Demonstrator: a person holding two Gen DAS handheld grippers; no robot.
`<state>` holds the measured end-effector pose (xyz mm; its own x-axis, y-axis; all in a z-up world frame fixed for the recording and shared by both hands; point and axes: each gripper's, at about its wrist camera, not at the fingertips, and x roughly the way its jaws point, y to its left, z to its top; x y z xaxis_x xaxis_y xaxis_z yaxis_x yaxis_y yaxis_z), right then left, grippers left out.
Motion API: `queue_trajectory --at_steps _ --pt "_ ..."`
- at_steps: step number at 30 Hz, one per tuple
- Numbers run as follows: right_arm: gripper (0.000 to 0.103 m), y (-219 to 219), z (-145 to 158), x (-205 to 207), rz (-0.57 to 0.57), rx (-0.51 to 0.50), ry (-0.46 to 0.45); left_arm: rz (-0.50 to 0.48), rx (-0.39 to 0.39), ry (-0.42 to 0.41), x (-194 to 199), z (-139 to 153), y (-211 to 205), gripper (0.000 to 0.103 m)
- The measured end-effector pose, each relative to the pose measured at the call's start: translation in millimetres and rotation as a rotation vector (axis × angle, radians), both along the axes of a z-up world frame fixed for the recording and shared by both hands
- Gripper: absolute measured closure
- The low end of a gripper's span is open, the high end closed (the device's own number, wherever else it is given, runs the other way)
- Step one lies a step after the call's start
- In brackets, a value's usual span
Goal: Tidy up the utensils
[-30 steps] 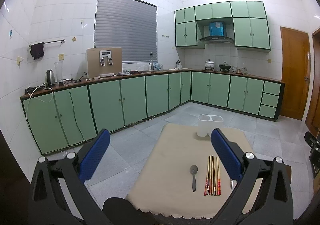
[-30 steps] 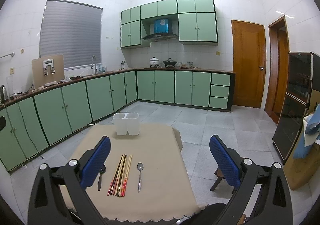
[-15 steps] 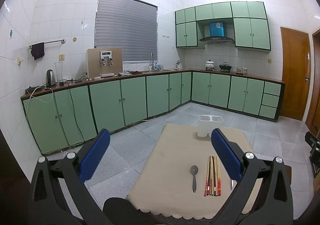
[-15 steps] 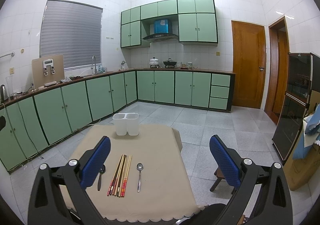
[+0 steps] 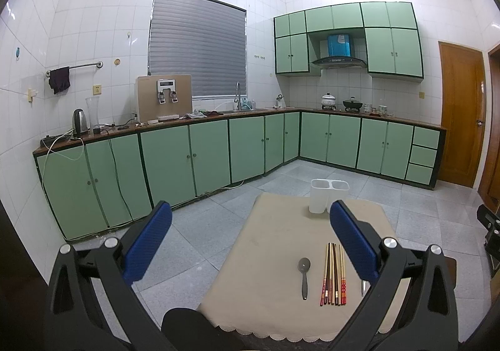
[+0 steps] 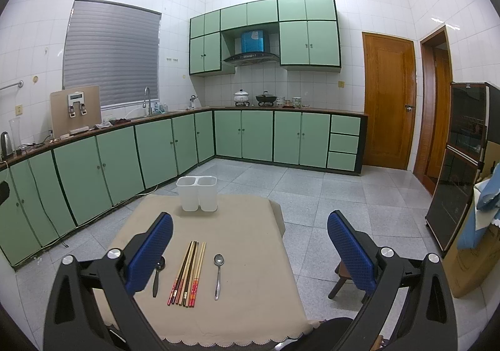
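Observation:
A beige-clothed table (image 5: 268,257) (image 6: 250,244) holds a dark spoon (image 5: 304,276) (image 6: 157,276), a bundle of several chopsticks (image 5: 333,273) (image 6: 188,273) and a silver spoon (image 6: 218,275), laid side by side near the front edge. The silver spoon is mostly hidden behind my left gripper's right finger, only its handle end (image 5: 363,287) showing. A white two-compartment utensil holder (image 5: 328,195) (image 6: 197,193) stands empty at the far edge. My left gripper (image 5: 247,237) and right gripper (image 6: 250,240) are both open and empty, held above the near side of the table.
Green cabinets (image 5: 187,157) and a countertop run along the far walls. A small wooden stool (image 6: 345,282) stands right of the table. A dark glass cabinet (image 6: 462,157) and a cardboard box (image 6: 468,260) stand at the far right.

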<state>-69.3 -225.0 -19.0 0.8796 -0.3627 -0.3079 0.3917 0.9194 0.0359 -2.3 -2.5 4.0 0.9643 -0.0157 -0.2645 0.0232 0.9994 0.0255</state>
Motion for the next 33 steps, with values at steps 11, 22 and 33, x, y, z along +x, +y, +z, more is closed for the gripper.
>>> queue_trajectory --at_steps 11,22,33 --pt "0.006 -0.3 0.7 -0.1 0.0 -0.002 0.0 0.0 0.0 0.0 -0.3 -0.6 0.2 0.005" --pt "0.006 -0.5 0.7 0.0 0.0 -0.001 0.002 0.001 0.004 -0.004 0.1 -3.1 -0.4 0.005" --pt "0.006 -1.7 1.1 -0.7 0.003 -0.002 0.003 -0.005 0.005 -0.001 0.2 -6.6 -0.9 0.005"
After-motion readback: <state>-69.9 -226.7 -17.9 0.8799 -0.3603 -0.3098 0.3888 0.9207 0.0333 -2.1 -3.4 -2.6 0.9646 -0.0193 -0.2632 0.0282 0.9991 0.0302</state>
